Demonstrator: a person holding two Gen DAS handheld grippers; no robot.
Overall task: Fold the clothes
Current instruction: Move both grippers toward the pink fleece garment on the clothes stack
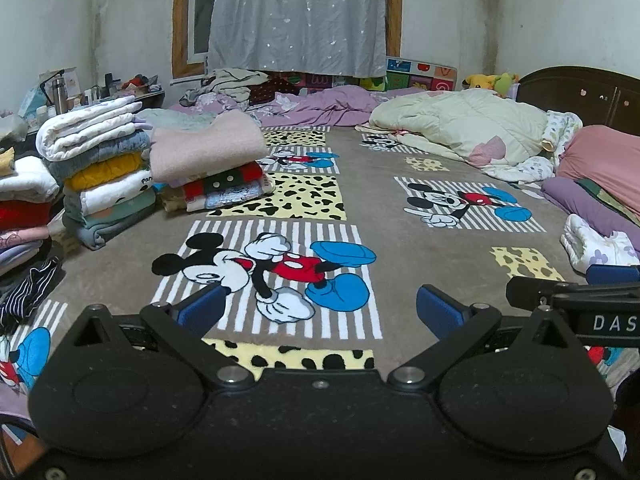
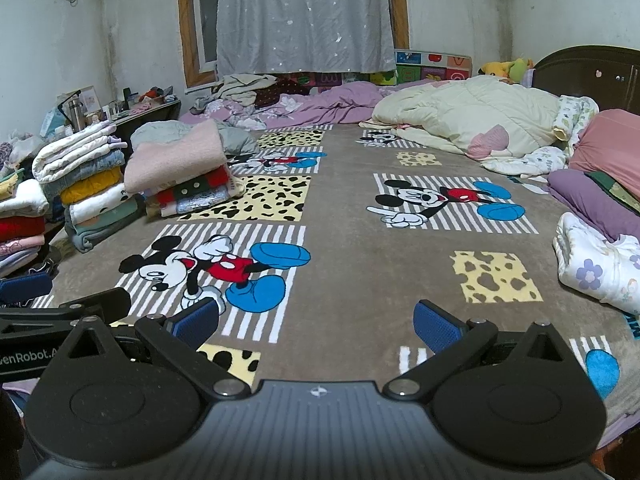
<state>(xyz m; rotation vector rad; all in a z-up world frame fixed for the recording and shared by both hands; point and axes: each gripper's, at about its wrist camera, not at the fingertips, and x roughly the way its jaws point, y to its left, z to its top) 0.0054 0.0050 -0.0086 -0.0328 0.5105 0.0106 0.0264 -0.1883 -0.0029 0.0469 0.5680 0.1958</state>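
- The bed (image 1: pixel 380 208) fills both views, spread with a grey-brown blanket (image 2: pixel 360 272) printed with cartoon mice and yellow spotted squares.
- A grey curtain (image 1: pixel 298 16) hangs over the window at the far wall.
- A cream quilt (image 1: pixel 460 124) lies bunched at the far right, with a pink pillow (image 1: pixel 604 156) to its right.
- Stacks of folded clothes (image 1: pixel 104 184) stand at the left edge of the bed; a second stack just to their right is topped by a folded pink blanket (image 1: pixel 208 152).
- A crumpled white garment with purple flowers (image 2: pixel 596 268) lies unfolded at the right edge, well apart from the stacks.
- The left gripper (image 1: pixel 320 312) hovers over the near part of the blanket, its jaws spread wide and holding nothing.
- The right gripper (image 2: pixel 316 322) is level beside it, jaws likewise wide apart and empty; neither touches the flowered garment.
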